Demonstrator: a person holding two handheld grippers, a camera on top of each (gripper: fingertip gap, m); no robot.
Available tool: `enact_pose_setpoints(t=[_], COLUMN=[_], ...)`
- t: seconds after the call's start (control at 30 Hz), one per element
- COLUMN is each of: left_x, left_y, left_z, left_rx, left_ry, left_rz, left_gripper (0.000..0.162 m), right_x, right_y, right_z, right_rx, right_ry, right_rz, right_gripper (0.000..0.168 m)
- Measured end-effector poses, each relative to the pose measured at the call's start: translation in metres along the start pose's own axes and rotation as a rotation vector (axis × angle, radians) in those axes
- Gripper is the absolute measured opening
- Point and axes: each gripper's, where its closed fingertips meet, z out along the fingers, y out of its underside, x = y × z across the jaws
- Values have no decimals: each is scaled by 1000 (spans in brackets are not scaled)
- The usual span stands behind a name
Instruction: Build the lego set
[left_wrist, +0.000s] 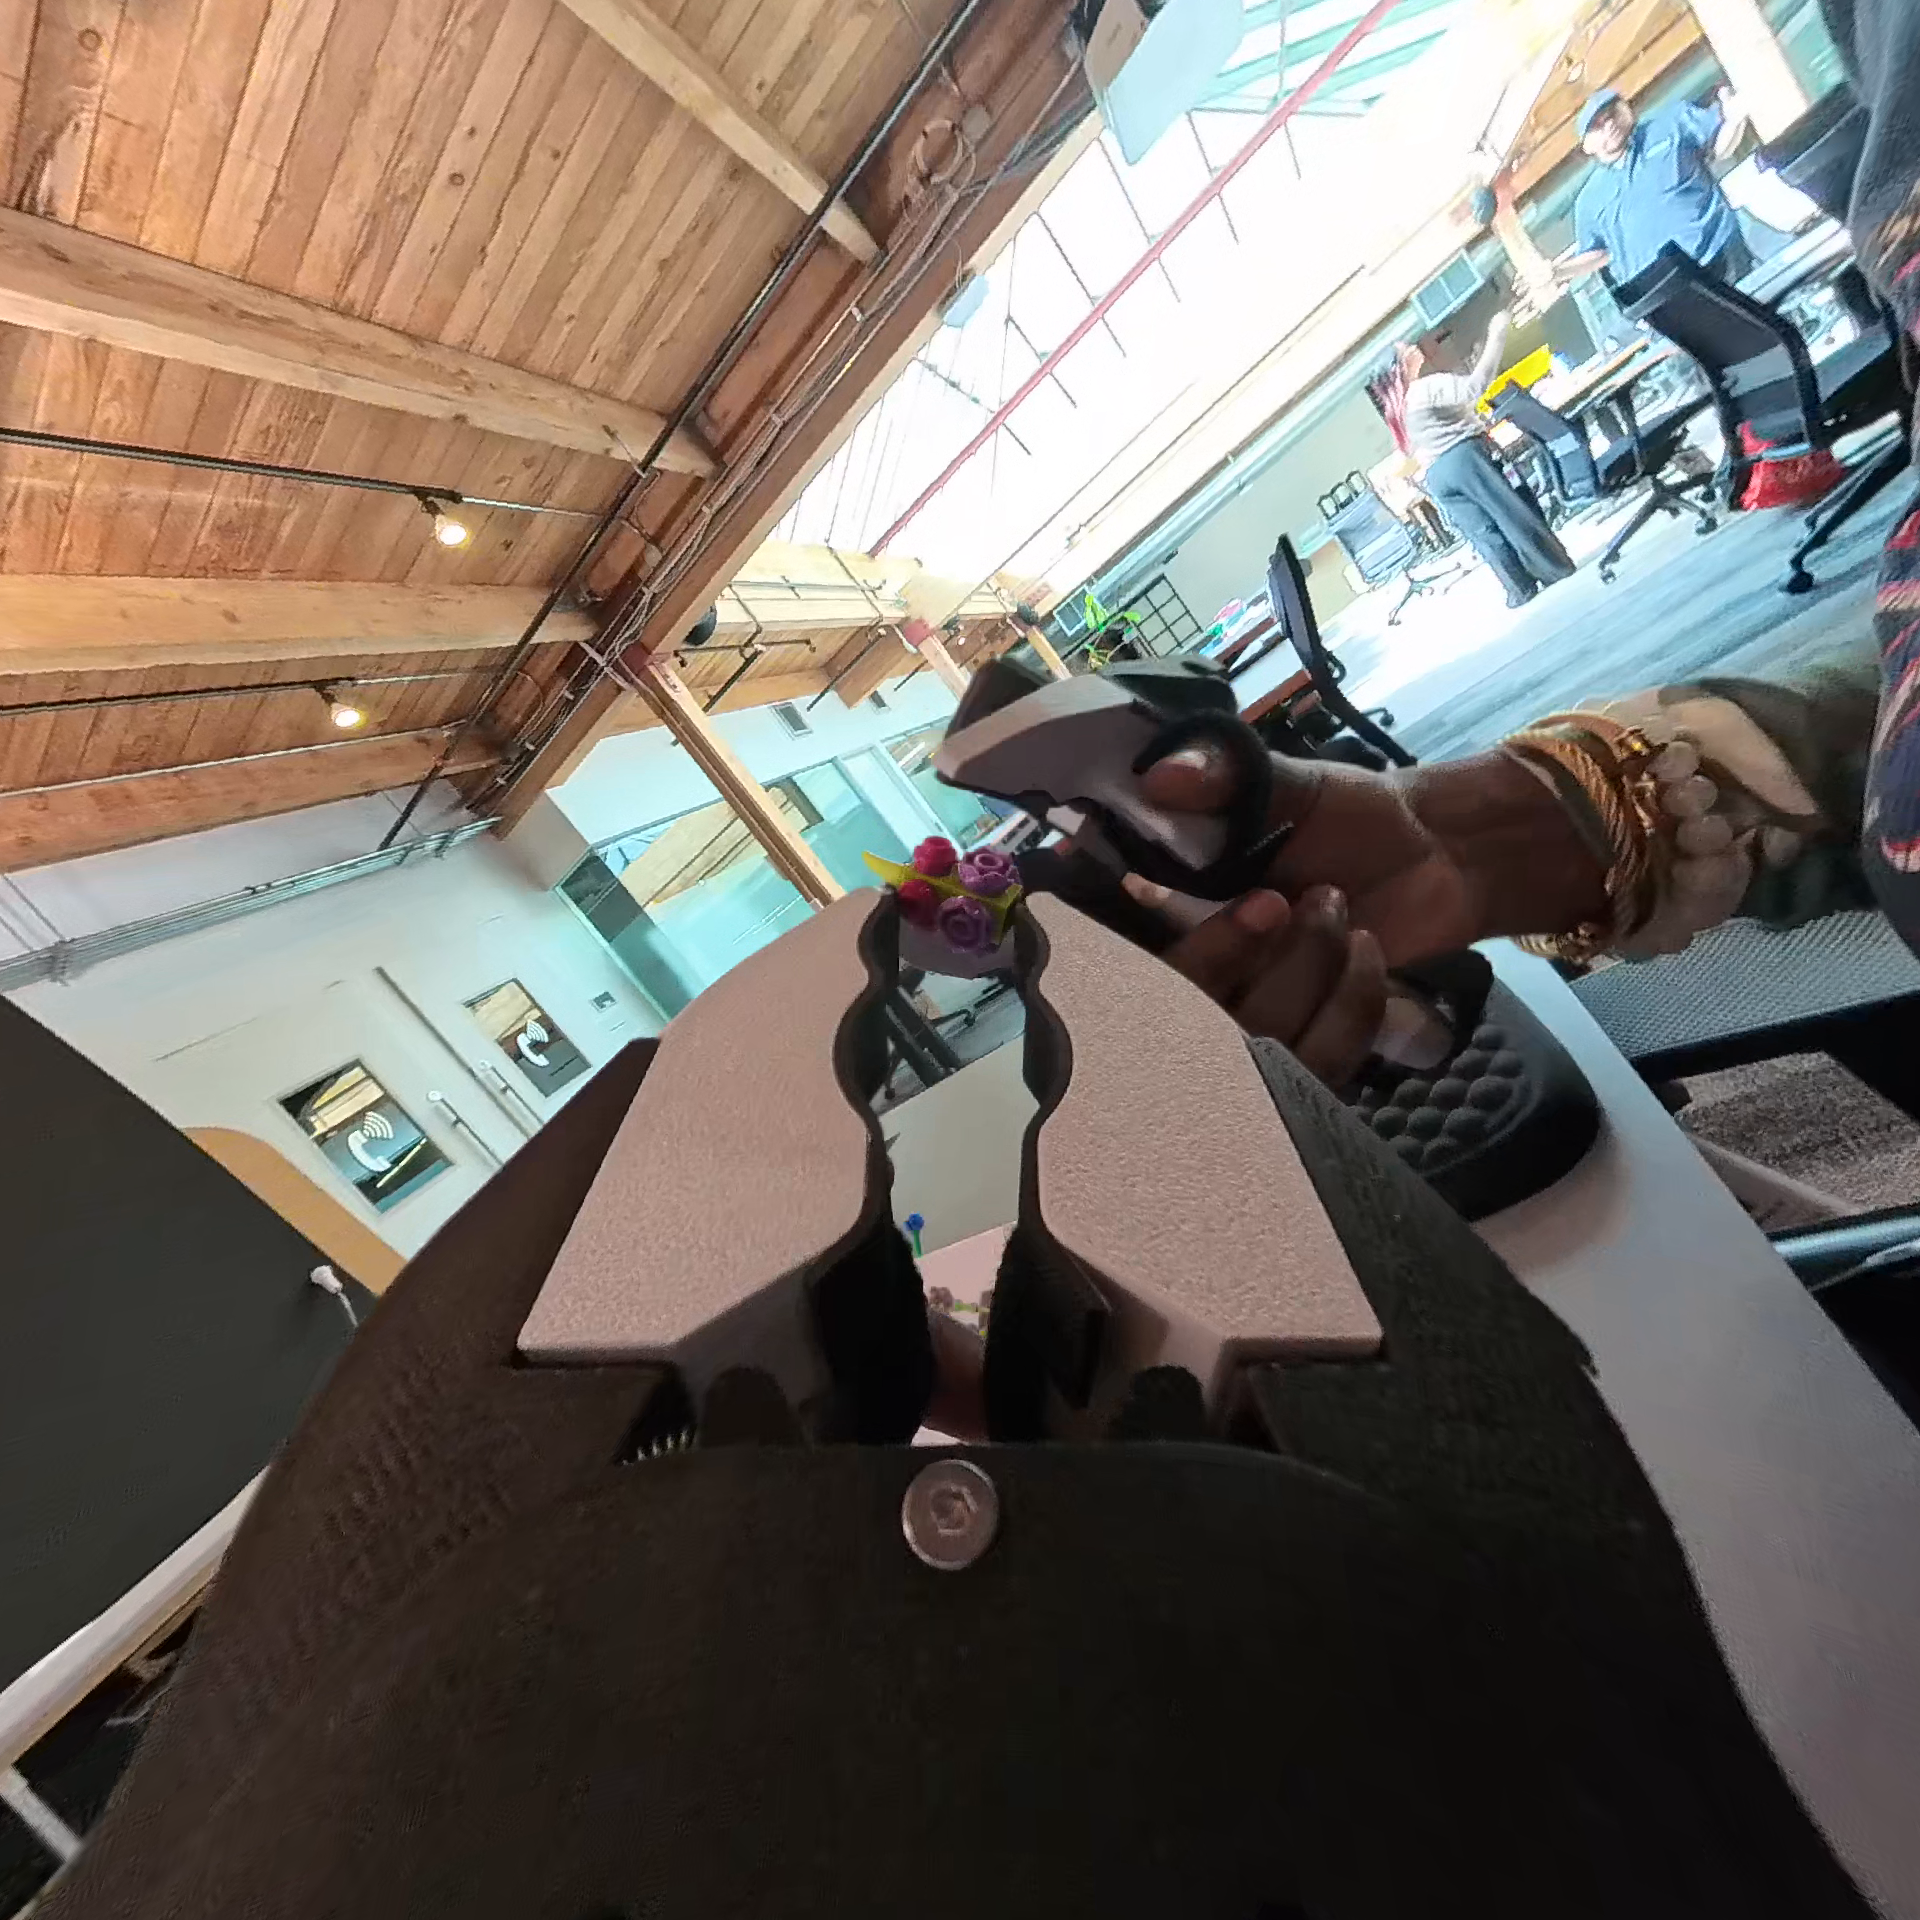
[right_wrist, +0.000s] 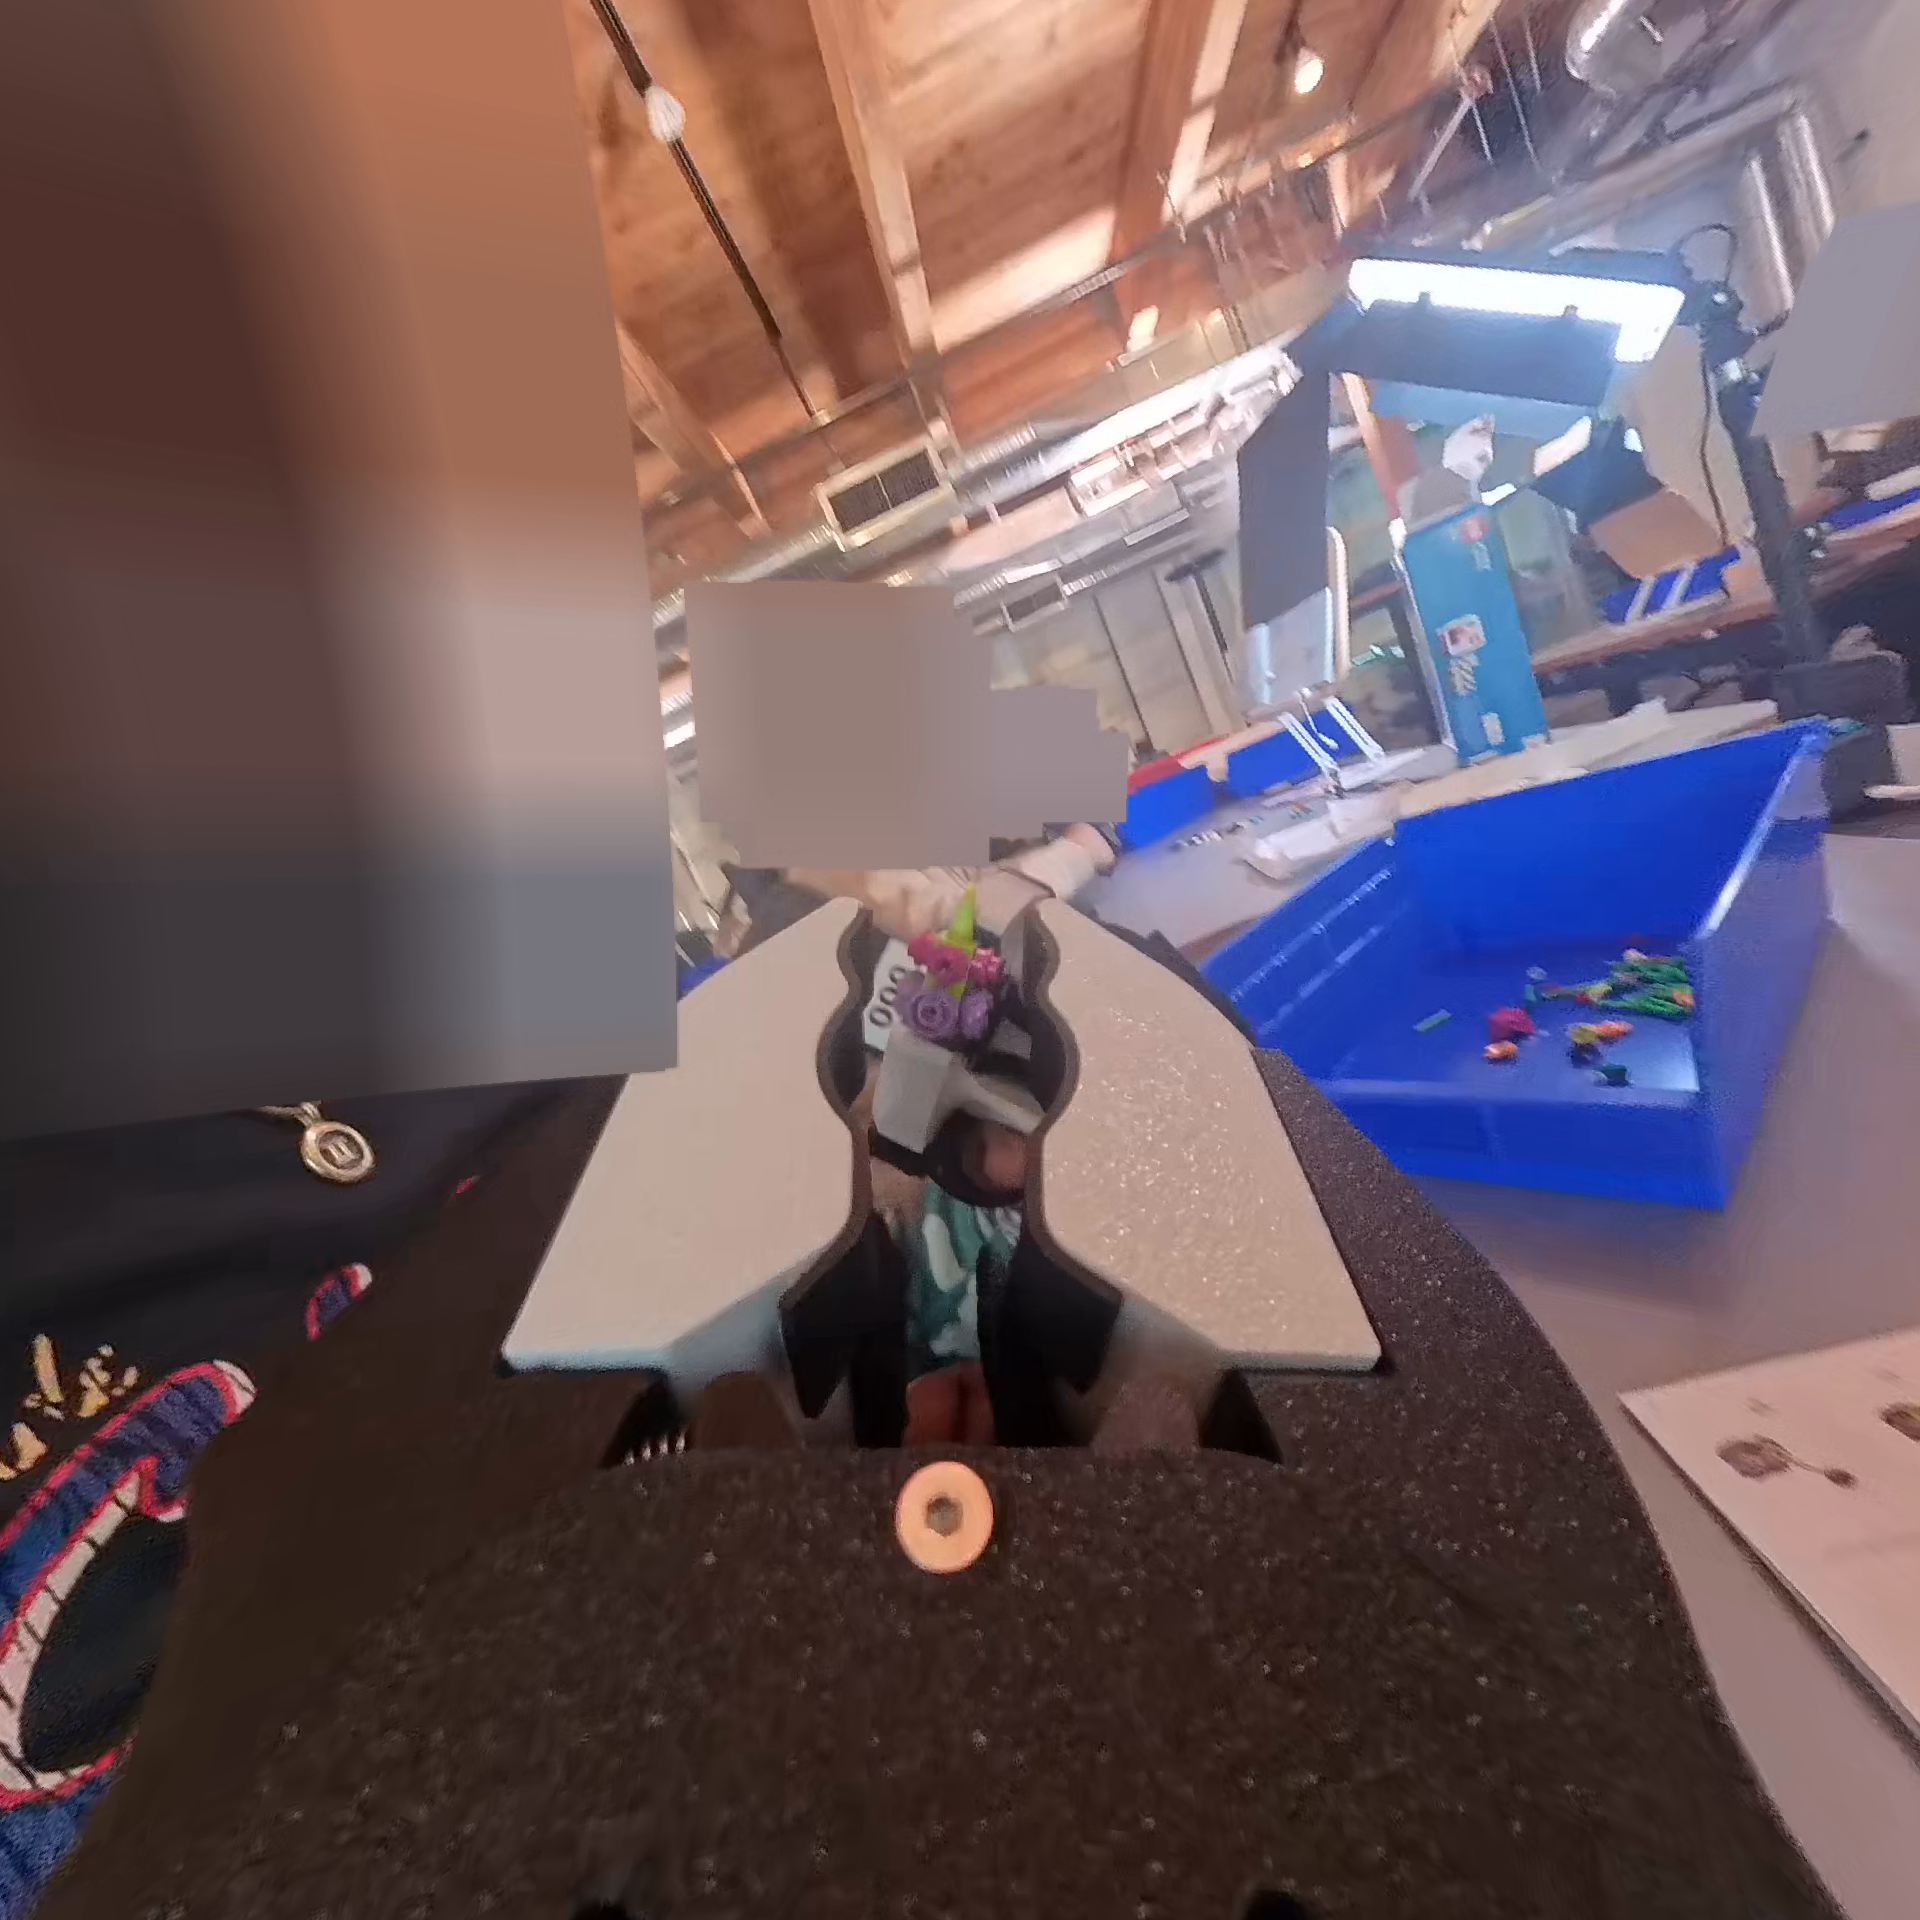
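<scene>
The left gripper has its fingers clamped on the flower cluster, raised off the surface, while the right gripper nears with fingers slightly apart, so a hard push could, I judge, pop the blooms loose.

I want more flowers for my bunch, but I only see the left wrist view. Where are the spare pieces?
Observer: In a blue bin to the right of the right gripper. Loose pieces lie scattered on its floor.
Operator: Is anything behind the bin?
Observer: A tall blue box stands upright behind it.
Operator: Can you see my bunch from that side?
Observer: Yes. The flower bunch shows between the right gripper's fingertips, with a green leaf pointing up. I cannot tell whether they touch it.
</scene>
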Motion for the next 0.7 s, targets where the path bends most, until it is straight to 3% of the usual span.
enact_pose_setpoints(t=[0.2, 0.3, 0.43, 0.6, 0.7], left_x=[1, 5, 7, -1, -12], left_y=[6, 11, 19, 32, 31], left_z=[-1, 0, 0, -3, -3], left_rx=[-35, -68, -109, -137, -92], left_ry=[4, 22, 33, -14, -131], left_rz=[28, 51, 57, -253, -438], left_gripper=[21, 21, 21, 40, 41], right_x=[5, 8, 14, 27, 34], right_y=[17, 22, 25, 22, 6], right_z=[4, 2, -2, -12, -18], right_rx=[-121, -145, -141, -138, -23], right_ry=[62, 70, 98, 236, 348], right_rz=[-23, 12, 27, -157, -299], right_gripper=[31, 20, 19, 19, 19])
